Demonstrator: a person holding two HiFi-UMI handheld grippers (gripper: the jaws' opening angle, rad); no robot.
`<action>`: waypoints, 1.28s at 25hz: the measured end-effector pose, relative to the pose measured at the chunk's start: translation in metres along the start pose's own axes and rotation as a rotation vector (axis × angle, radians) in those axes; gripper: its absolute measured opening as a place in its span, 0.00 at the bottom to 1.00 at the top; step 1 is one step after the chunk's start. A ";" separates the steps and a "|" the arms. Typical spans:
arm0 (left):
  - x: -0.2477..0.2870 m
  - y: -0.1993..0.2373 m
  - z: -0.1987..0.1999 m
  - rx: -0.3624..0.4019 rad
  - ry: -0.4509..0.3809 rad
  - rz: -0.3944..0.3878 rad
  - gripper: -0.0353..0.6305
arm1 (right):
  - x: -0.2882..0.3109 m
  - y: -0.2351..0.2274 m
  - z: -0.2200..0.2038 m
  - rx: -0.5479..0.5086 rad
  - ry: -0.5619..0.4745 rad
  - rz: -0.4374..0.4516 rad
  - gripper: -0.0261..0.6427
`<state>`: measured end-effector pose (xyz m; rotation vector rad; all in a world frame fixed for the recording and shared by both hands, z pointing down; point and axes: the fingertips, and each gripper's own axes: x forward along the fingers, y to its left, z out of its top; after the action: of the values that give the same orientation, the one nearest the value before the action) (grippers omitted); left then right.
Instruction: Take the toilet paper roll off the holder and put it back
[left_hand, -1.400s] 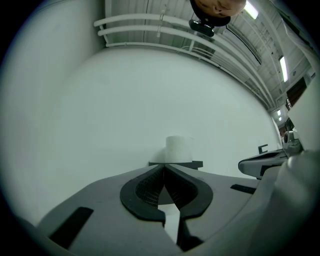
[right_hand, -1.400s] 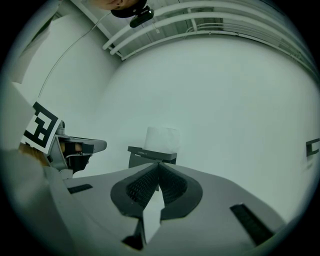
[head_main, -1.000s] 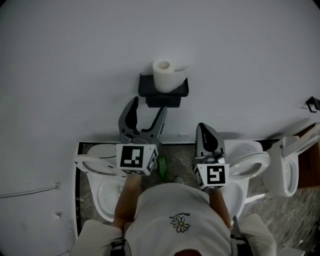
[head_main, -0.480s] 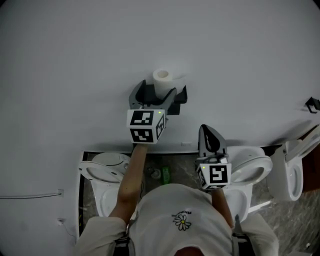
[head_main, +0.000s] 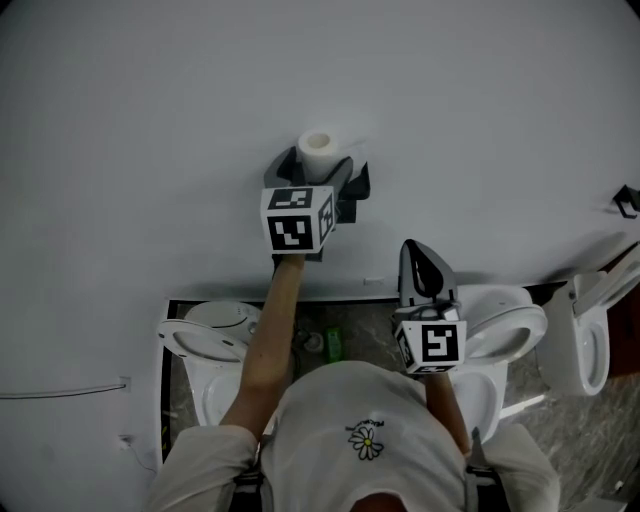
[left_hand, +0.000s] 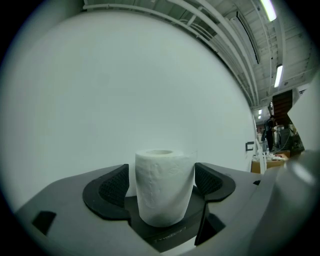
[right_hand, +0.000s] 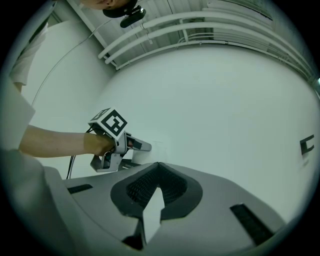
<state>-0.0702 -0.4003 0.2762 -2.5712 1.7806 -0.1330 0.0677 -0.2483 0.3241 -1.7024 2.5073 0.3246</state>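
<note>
A white toilet paper roll (head_main: 318, 150) stands upright on a black wall-mounted holder (head_main: 358, 186). My left gripper (head_main: 317, 166) reaches to the wall, one jaw on each side of the roll. In the left gripper view the roll (left_hand: 165, 187) stands on the holder (left_hand: 167, 234) between the two dark pads (left_hand: 114, 186). The jaws are opening; a gap shows at the left pad and the right pad lies close to the paper. My right gripper (head_main: 420, 252) hangs lower, to the right, away from the holder. It is shut with nothing in it (right_hand: 157, 167).
A plain white wall fills the upper part of the head view. Below stand two toilets (head_main: 215, 335) (head_main: 505, 325), with a third (head_main: 580, 345) at the far right. A green bottle (head_main: 333, 343) sits on the floor between them. A small black fitting (head_main: 628, 200) is on the wall, right.
My left gripper has risen from above the toilets to the holder and its jaws now straddle the roll. The right gripper has barely moved.
</note>
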 end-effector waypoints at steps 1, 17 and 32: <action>0.001 0.001 -0.001 0.002 0.013 0.006 0.68 | 0.000 0.000 -0.001 0.002 0.004 -0.001 0.05; 0.006 0.010 -0.011 0.044 0.103 0.074 0.52 | -0.005 0.006 -0.006 0.005 0.023 0.024 0.06; -0.052 0.029 0.064 0.033 -0.138 0.102 0.51 | 0.008 0.017 0.021 -0.034 -0.043 0.068 0.06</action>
<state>-0.1103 -0.3639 0.2077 -2.3967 1.8378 0.0153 0.0486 -0.2447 0.3044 -1.6064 2.5470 0.4067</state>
